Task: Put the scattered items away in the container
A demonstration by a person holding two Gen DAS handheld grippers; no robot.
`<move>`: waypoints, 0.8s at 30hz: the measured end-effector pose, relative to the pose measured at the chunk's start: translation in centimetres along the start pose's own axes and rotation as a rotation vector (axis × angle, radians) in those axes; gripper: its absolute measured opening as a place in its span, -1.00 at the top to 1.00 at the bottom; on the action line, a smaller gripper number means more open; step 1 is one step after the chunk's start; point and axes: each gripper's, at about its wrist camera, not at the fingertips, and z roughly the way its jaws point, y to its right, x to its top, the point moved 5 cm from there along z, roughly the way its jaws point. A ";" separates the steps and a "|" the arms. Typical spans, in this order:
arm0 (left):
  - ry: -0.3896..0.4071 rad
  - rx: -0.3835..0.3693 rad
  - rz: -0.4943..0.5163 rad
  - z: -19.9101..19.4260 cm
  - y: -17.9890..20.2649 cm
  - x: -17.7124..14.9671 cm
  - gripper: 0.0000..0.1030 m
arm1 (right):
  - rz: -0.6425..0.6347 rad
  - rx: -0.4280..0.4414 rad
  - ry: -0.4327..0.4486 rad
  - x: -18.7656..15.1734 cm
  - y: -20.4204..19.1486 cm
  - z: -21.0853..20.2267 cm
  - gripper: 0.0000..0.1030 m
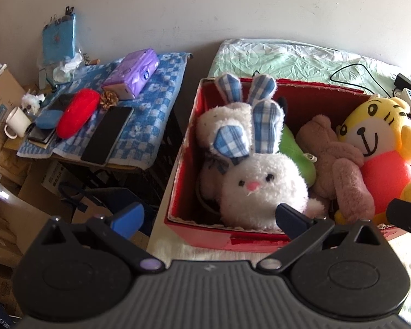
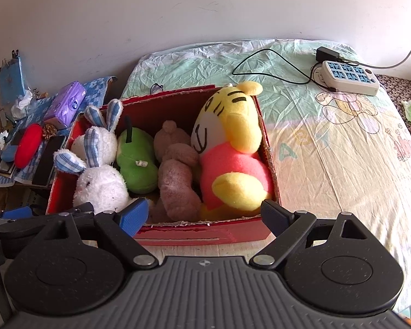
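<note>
A red cardboard box (image 1: 182,164) (image 2: 205,234) stands on the bed and holds several plush toys. In it lie a white rabbit with blue checked ears (image 1: 257,183) (image 2: 98,178), a green pear plush (image 1: 296,150) (image 2: 135,161), a brown bear (image 1: 339,164) (image 2: 175,175) and a yellow tiger in a pink shirt (image 1: 378,148) (image 2: 227,153). My left gripper (image 1: 209,215) hovers open just in front of the box's near left corner, holding nothing. My right gripper (image 2: 204,213) is open too, in front of the box's near wall, with nothing between its fingers.
Left of the bed, a low stand with a blue checked cloth (image 1: 150,101) carries a purple tissue pack (image 1: 131,74), a red case (image 1: 78,112), a phone (image 1: 106,134) and a white mug (image 1: 16,123). A white power strip (image 2: 350,78) and black cable (image 2: 265,65) lie on the bedsheet. Cardboard boxes crowd the floor at left.
</note>
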 end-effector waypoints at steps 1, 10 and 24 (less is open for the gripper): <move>0.002 0.000 0.000 0.0 -0.1 0.0 -0.98 | -0.004 -0.001 0.000 0.0 -0.2 0.0 -0.77; 0.001 0.015 -0.006 0.2 -1.0 -0.2 -0.98 | -0.008 -0.003 -0.005 -0.2 -0.8 0.2 -0.77; 0.009 0.039 -0.001 -0.5 -1.5 -0.3 -0.98 | -0.022 -0.053 0.021 -0.2 -1.0 -0.1 -0.77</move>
